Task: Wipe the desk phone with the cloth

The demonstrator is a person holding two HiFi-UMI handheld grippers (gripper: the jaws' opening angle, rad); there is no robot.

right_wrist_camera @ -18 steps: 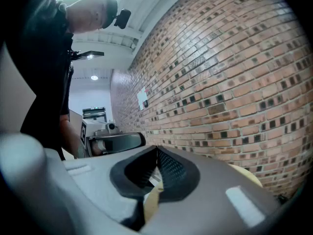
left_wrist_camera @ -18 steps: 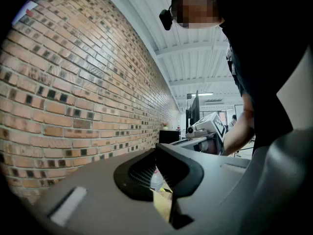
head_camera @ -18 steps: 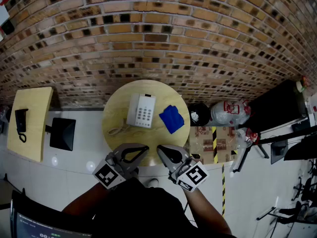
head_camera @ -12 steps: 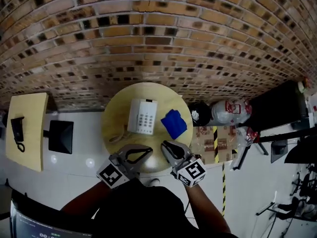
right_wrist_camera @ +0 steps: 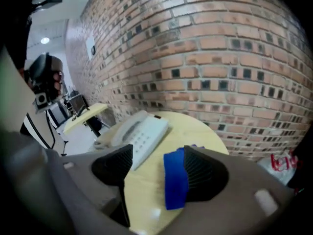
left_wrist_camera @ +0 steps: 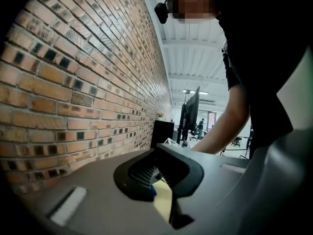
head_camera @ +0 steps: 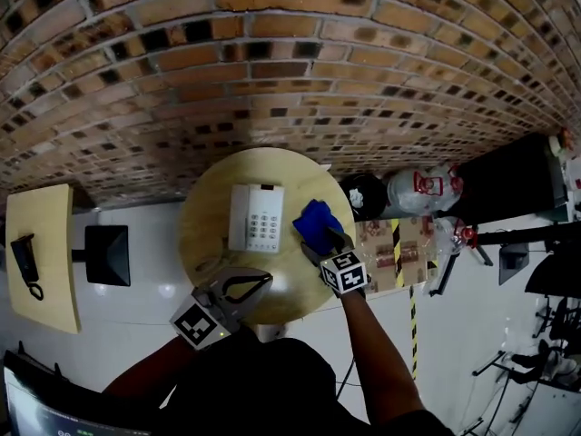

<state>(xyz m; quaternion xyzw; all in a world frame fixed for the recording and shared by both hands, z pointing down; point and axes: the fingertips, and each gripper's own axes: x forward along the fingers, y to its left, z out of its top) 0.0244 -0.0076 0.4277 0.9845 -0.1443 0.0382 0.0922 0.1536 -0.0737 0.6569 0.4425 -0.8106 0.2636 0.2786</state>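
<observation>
Cloth [head_camera: 318,223], blue and folded, sits between the jaws of the right tongs [head_camera: 323,244]. They stand apart, the right pad touching the cloth's edge and the left pad clear of it over bare wood. The left tongs [head_camera: 266,276] hover above the near edge of the round yellow surface [head_camera: 211,209], jaws together at the tips with nothing between them. The cloth lies on the right part of the surface, and the white desk phone [head_camera: 256,218] lies just to its left, apart from it, handset on its cradle. A brick wall [head_camera: 272,62] stands on the far side.
</observation>
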